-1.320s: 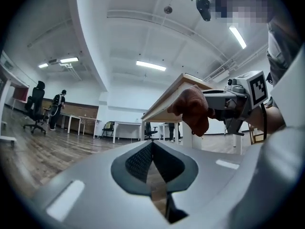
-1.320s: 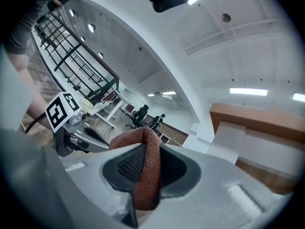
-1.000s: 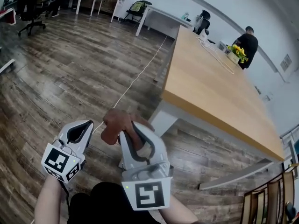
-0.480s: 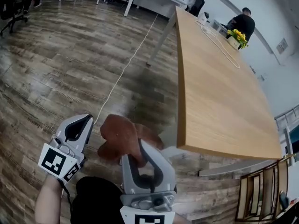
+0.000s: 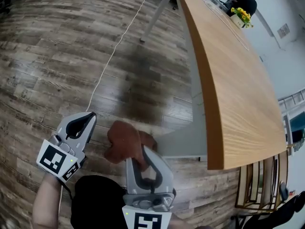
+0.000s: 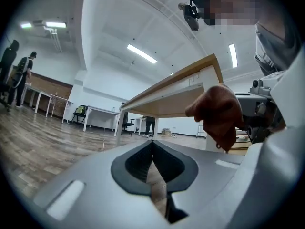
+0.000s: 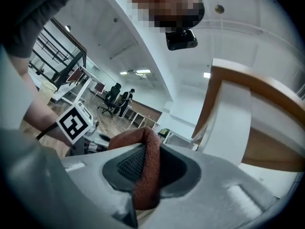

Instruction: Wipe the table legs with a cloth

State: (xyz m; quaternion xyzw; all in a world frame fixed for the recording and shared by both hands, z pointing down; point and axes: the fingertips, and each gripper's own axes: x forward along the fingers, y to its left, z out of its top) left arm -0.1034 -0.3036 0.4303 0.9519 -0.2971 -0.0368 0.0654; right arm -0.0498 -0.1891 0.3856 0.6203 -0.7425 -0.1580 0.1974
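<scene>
Now, right tongs (image 5: 138, 152) (image 7: 145, 175): clenched on the cloth, with a fold pinched tight between the two dark pads.
Cloth (image 5: 123, 140) (image 7: 147, 149) (image 6: 217, 113): rust-brown and soft. It bunches up past the tips of the right tongs and flops over toward the left tongs.
Left tongs (image 5: 86, 120) (image 6: 153, 166): clenched too, with nothing in them. Their tips meet, and only a thin slit of floor shows between the pads. They sit just left of the right tongs, a bit apart from the cloth.
Leg (image 5: 183, 142) (image 7: 233, 123): white and wide, under the near corner of the worktop. It stands just ahead of the right tongs and to their right, close to the cloth. I cannot tell if the cloth touches it.
Worktop (image 5: 233, 80) (image 6: 171, 82) (image 7: 259, 92): long, light wood, running away from the tongs on their right side, higher than both tongs.
Far leg (image 5: 155, 13) (image 6: 118, 123): thin and white, well ahead of both tongs.
Floor (image 5: 57, 56): dark wood planks under and all around the tongs.
Cord (image 5: 107, 66): a thin white line on the floor, running from near the left tongs off into the room.
Flowers (image 5: 242, 14): yellow, at the far end of the worktop, well away from the tongs.
Person (image 5: 245, 1): in dark clothes, beside the flowers.
</scene>
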